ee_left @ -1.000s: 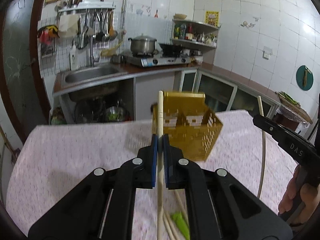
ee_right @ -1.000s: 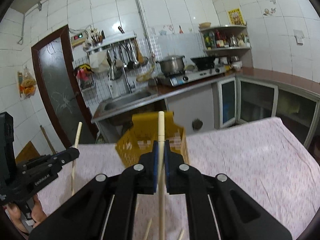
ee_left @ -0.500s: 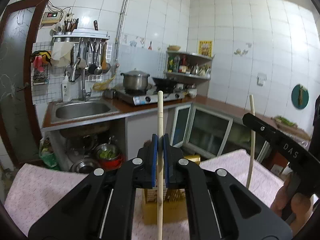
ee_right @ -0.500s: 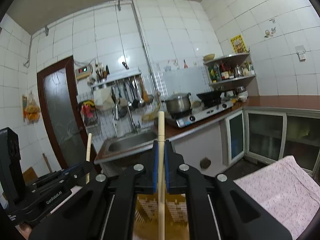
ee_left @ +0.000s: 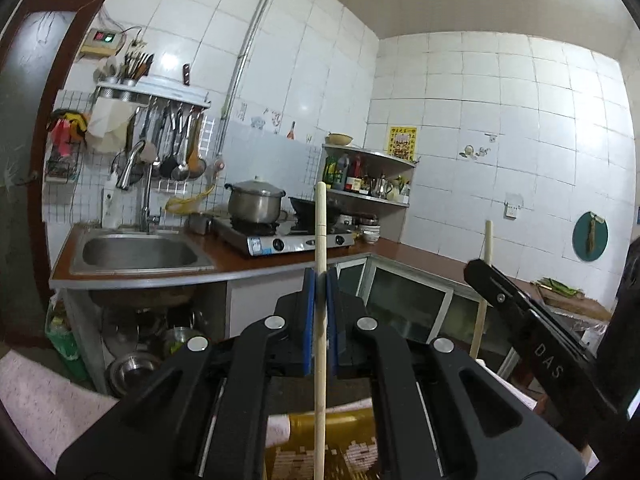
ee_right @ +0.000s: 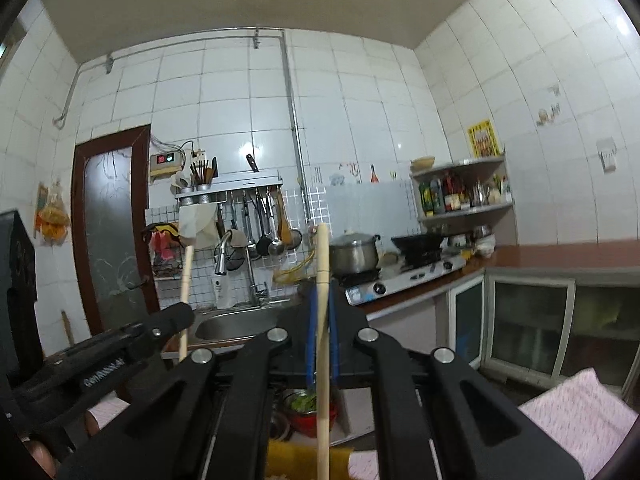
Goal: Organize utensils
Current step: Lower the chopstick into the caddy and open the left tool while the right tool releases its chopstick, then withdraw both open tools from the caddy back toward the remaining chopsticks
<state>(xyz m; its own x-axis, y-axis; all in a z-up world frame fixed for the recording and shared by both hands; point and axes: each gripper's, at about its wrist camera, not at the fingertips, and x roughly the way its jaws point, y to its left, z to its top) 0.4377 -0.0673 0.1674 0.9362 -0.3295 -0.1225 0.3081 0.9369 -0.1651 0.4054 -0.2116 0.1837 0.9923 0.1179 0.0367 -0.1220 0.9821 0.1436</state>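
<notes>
My left gripper (ee_left: pixel 320 277) is shut on a pale wooden chopstick (ee_left: pixel 320 220) that stands upright between its blue pads. Under it, at the bottom edge, shows the top of the yellow perforated basket (ee_left: pixel 352 450). To the right, my right gripper (ee_left: pixel 480 269) holds a second chopstick (ee_left: pixel 487 240) upright. In the right wrist view, the right gripper (ee_right: pixel 322 298) is shut on its chopstick (ee_right: pixel 322 256), with the yellow basket (ee_right: pixel 296 460) just below. The left gripper (ee_right: pixel 180 317) and its chopstick (ee_right: pixel 186 276) are at the left. Both grippers point about level.
Ahead lies the kitchen counter with a steel sink (ee_left: pixel 138 252), a gas stove (ee_left: pixel 286 238) and a pot (ee_left: pixel 256 202). Bowls sit under the sink (ee_left: pixel 128 368). Pink tablecloth (ee_right: pixel 580 410) shows at the lower corners. A hand (ee_right: pixel 40 456) grips the left tool.
Both grippers rose and tipped up with their chopsticks. The basket slid from mid-frame to the bottom edge of each view, and most of the table dropped out of sight.
</notes>
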